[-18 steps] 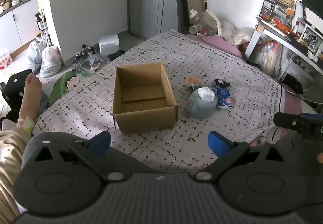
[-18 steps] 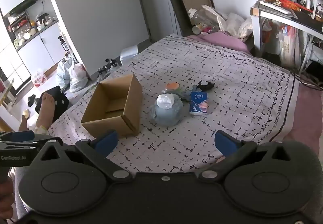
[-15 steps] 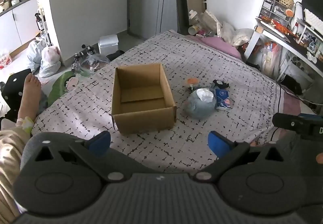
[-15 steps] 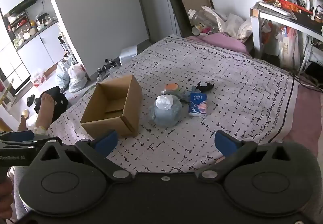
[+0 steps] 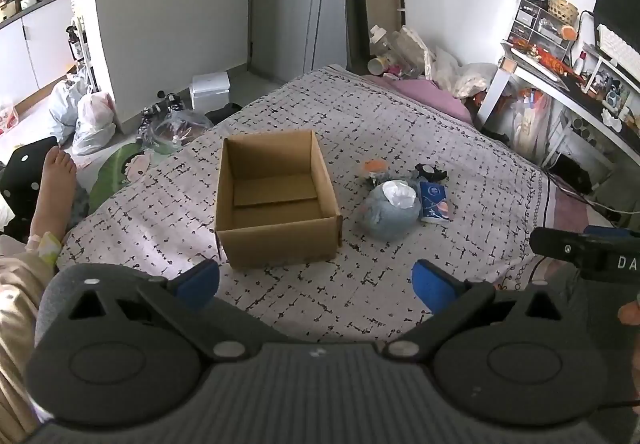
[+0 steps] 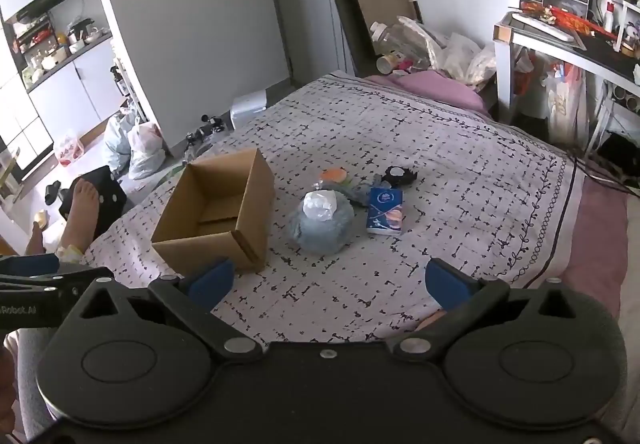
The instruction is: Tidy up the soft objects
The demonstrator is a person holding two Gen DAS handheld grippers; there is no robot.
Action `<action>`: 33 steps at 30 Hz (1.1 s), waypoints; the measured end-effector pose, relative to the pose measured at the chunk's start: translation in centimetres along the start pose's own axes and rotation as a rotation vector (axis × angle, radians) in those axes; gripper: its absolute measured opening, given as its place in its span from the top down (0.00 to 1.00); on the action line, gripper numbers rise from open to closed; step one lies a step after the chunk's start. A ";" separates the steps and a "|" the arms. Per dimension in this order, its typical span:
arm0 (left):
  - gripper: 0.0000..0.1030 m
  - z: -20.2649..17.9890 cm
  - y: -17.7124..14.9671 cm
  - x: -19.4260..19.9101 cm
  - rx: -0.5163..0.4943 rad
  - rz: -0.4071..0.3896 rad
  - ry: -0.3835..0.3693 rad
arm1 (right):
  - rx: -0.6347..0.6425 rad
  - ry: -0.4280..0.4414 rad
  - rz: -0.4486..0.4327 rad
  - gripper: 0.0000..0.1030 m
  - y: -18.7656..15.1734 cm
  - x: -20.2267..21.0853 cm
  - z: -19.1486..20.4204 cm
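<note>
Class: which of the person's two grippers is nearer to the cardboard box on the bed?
Left, as far as the views show. The left gripper hangs open just short of the box, almost in line with it. The right gripper is open too, set off to the box's right, facing the blue plush.

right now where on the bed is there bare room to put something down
Bare quilt beyond the items toward the purple pillow, and the near strip before the cardboard box. Crowded around the blue plush and tissue pack.

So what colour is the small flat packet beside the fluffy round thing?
Dark blue packet with an orange planet print, clearest in the right wrist view.
</note>
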State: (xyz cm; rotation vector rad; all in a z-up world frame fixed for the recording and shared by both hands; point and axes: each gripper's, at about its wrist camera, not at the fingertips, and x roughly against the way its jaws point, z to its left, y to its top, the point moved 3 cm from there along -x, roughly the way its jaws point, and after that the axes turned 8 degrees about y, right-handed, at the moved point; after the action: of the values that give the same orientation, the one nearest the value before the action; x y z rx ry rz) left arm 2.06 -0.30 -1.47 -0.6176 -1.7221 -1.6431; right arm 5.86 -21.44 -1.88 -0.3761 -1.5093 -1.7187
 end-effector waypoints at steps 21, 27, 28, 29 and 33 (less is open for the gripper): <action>0.01 0.8 -0.3 0.4 0.031 -0.030 -0.023 | 0.018 -0.014 0.002 0.00 -0.1 0.0 0.5; 0.01 0.9 -0.2 0.7 0.047 -0.041 -0.032 | 0.019 -0.014 -0.001 0.00 -0.1 0.0 0.5; 0.01 0.9 -0.2 0.7 0.047 -0.041 -0.030 | 0.020 -0.015 0.000 0.00 -0.1 0.0 0.4; 0.01 0.9 -0.2 0.7 0.045 -0.040 -0.029 | 0.020 -0.017 0.000 0.00 -0.2 0.0 0.4; 0.01 0.8 -0.2 0.7 0.038 -0.035 -0.024 | 0.020 -0.018 0.002 0.00 -0.2 -0.1 0.4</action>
State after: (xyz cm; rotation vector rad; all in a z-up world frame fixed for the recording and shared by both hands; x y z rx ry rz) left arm 1.31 0.41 -1.12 -0.5946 -1.7866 -1.6289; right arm 5.62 -21.05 -1.98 -0.3832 -1.5371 -1.7015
